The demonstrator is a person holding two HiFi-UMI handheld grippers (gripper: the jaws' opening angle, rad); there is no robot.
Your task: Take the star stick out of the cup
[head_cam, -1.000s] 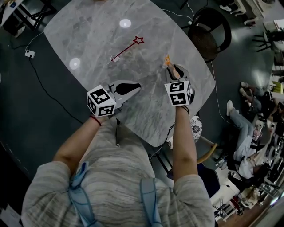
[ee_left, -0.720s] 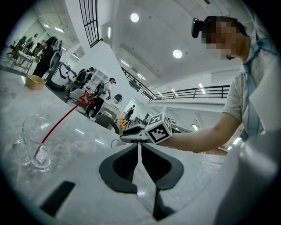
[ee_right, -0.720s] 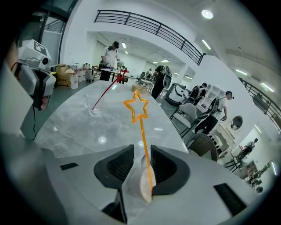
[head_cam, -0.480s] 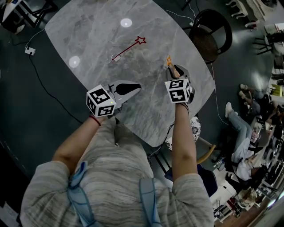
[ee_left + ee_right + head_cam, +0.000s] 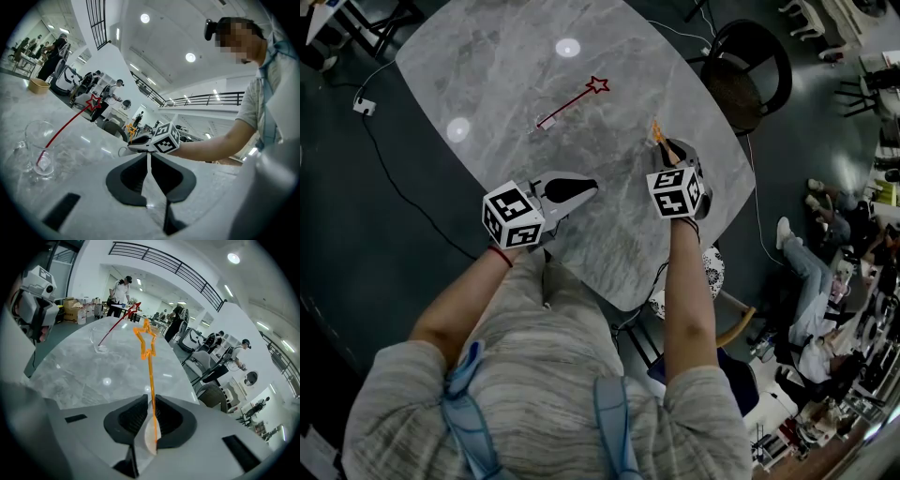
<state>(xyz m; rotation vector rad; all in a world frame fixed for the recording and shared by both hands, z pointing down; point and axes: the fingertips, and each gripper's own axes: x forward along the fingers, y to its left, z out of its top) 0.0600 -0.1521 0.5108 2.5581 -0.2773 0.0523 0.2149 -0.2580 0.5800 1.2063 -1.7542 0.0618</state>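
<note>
A red star stick (image 5: pixel 572 100) leans out of a clear glass cup (image 5: pixel 542 123) at the far middle of the grey marble table (image 5: pixel 487 66). The left gripper view shows the same cup (image 5: pixel 40 150) with the red stick (image 5: pixel 70 123) rising from it. My right gripper (image 5: pixel 666 147) is shut on an orange star stick (image 5: pixel 149 362), which points up and away from the jaws, to the right of the cup. Near the table's front edge, my left gripper (image 5: pixel 589 186) is shut with nothing in it (image 5: pixel 148 154).
A dark round chair (image 5: pixel 750 70) stands past the table's right edge. A cable and a power strip (image 5: pixel 364 108) lie on the floor at the left. People sit on the floor at the far right (image 5: pixel 811 253).
</note>
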